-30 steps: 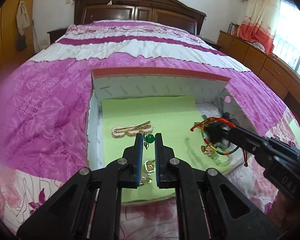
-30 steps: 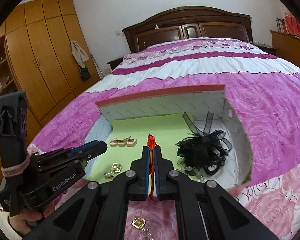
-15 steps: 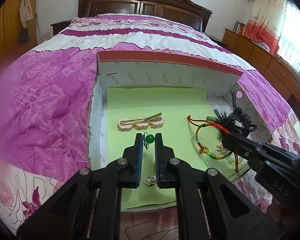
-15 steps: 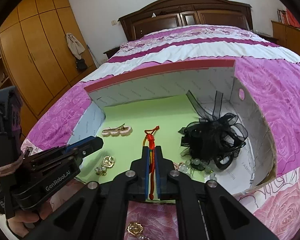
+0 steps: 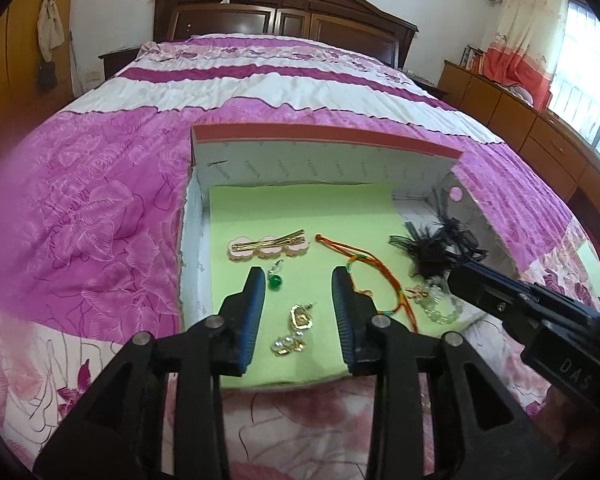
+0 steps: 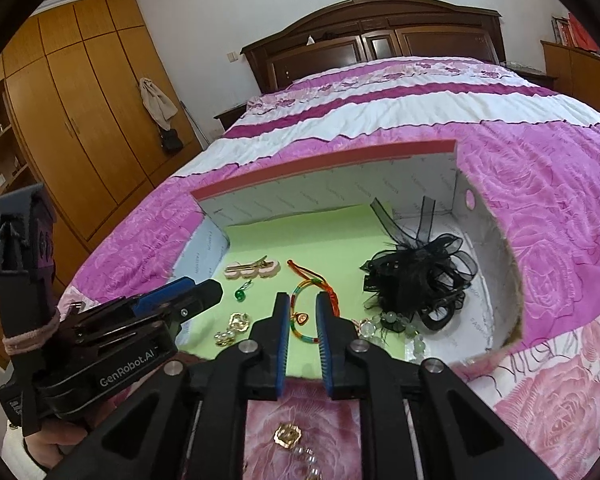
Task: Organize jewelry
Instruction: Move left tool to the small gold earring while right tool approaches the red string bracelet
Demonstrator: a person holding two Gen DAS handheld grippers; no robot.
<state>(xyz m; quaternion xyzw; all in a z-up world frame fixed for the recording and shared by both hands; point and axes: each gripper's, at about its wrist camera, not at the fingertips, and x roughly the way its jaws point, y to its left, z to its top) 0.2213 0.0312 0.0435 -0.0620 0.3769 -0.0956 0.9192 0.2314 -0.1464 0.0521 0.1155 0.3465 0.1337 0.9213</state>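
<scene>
A red-rimmed cardboard box [image 5: 320,164] lined with a green mat lies on the bed. My left gripper [image 5: 299,280] hovers over the mat with its jaws opening. A green bead earring [image 5: 275,281] lies loose on the mat by its left finger, free of the pads. My right gripper [image 6: 302,302] is also opening. The rainbow cord bracelet [image 6: 305,285] lies on the mat between and below its jaws, and no pad presses on it. A pink hair clip [image 5: 268,245] and gold earrings [image 5: 300,316] rest nearby.
A black ribbon bow [image 6: 420,272] and a pale bead bracelet [image 6: 400,322] fill the box's right side. A gold and pearl earring [image 6: 287,436] lies on the pink bedspread in front of the box. A wardrobe [image 6: 80,120] stands at the left.
Both grippers have spread their jaws. The green earring has left the left jaws and the rainbow bracelet has left the right jaws; both now lie on the green mat.
</scene>
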